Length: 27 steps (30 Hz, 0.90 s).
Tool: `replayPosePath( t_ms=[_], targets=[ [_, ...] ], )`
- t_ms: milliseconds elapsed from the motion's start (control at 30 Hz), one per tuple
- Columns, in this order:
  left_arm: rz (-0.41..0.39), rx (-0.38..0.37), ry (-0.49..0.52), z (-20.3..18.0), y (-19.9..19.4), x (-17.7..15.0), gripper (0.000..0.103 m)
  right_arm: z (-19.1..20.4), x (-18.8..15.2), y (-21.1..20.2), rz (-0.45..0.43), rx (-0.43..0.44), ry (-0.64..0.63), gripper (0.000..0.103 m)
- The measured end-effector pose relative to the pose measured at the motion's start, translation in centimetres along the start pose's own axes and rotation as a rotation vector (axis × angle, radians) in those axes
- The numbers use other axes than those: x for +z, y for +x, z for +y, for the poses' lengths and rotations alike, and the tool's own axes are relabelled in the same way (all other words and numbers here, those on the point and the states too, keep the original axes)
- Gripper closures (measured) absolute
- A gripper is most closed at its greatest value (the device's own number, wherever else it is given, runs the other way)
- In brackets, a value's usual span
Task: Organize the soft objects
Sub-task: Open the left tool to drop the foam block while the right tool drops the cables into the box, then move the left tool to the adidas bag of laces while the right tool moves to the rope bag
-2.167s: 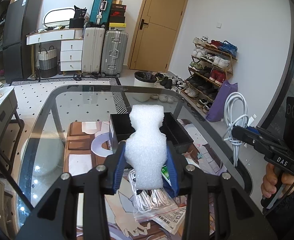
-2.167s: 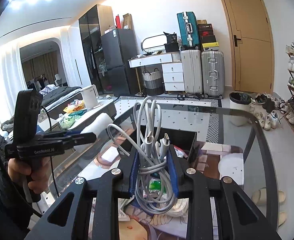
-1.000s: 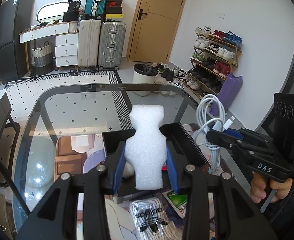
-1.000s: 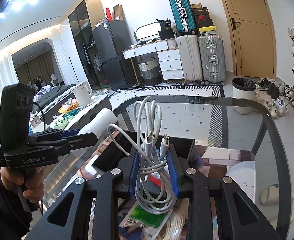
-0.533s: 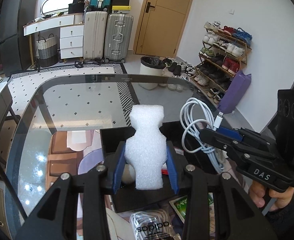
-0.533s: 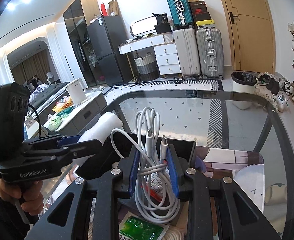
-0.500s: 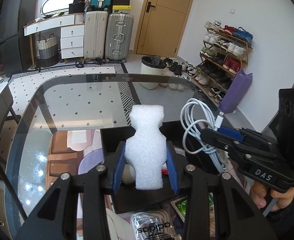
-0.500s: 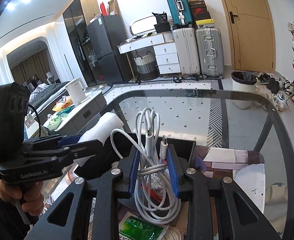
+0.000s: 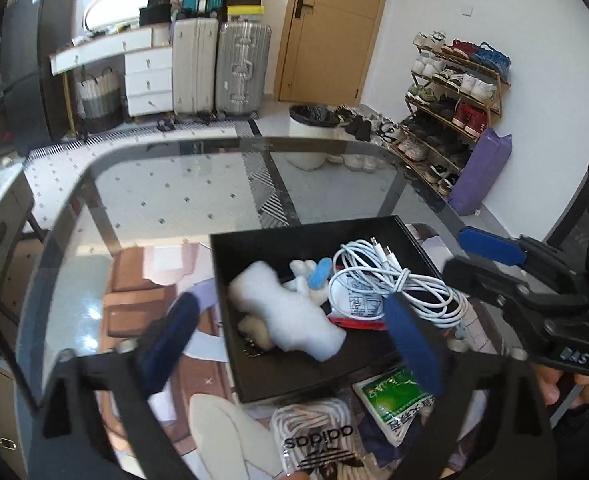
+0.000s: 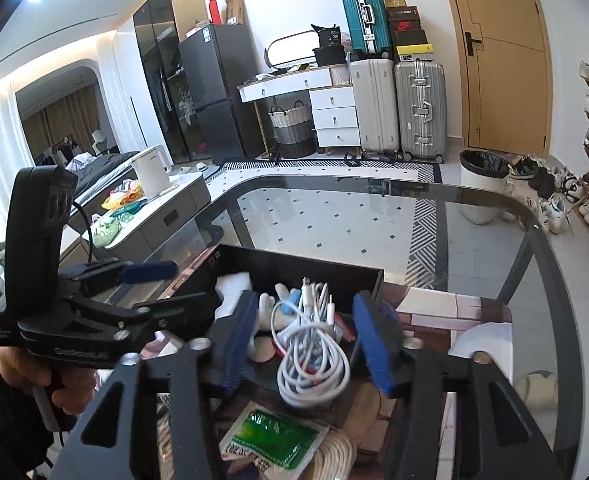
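White foam chunk (image 9: pixel 294 316), lumpy, lying in black bin (image 9: pixel 254 248) ahead of left gripper (image 9: pixel 290 344), spread wide. Coiled white cable (image 10: pixel 310 356) in bin btwn right gripper (image 10: pixel 306 340) pads, also spread, nothing pinched. Glass table (image 9: pixel 166 184) beneath.

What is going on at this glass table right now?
A person with a handheld gripper in each hand is sorting soft items into a black box on the glass table. Both the left gripper and right gripper are open, and the white foam piece and coiled white cable lie in the box. A green packet and bagged white laces remain outside.
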State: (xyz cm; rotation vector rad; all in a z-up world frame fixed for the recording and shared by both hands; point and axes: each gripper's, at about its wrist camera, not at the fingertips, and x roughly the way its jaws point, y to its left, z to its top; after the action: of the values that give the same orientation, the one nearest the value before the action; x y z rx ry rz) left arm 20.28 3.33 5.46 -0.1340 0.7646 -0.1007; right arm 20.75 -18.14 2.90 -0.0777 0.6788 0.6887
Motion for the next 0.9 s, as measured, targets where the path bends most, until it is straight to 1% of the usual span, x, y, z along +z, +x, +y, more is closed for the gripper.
replayPosePath(
  t_ms=[33,67,133,233,333,400,633,900],
  targets=[
    [-0.013,0.008,0.011,-0.1,-0.5,-0.2,0.003,0.0,-0.2,-0.3,-0.004,0.001,-0.003,0.03],
    [-0.018,0.011,0.016,0.0,-0.8,-0.2,0.001,0.1,-0.4,-0.7,-0.011,0.005,-0.006,0.026],
    [-0.027,0.018,0.014,0.1,-1.5,-0.6,0.0,0.4,-0.7,-1.4,-0.018,0.003,-0.01,0.009],
    [-0.034,0.033,0.005,0.5,-2.3,-0.9,0.0,0.8,-1.3,-2.3,-0.014,-0.022,-0.024,0.001],
    [-0.04,0.037,-0.005,0.9,-3.1,-1.6,0.0,1.0,-2.1,-3.1,-0.006,-0.067,-0.042,0.001],
    [-0.042,0.039,-0.005,0.9,-3.6,-2.3,0.0,1.1,-2.6,-3.5,0.0,-0.079,-0.043,0.001],
    [-0.038,0.057,-0.021,1.1,-4.4,-4.1,0.0,0.9,-4.5,-4.3,0.021,-0.106,-0.023,0.001],
    [-0.026,0.097,-0.006,0.9,-4.7,-5.8,0.0,1.1,-6.0,-4.4,0.054,-0.119,-0.018,0.001]
  ],
)
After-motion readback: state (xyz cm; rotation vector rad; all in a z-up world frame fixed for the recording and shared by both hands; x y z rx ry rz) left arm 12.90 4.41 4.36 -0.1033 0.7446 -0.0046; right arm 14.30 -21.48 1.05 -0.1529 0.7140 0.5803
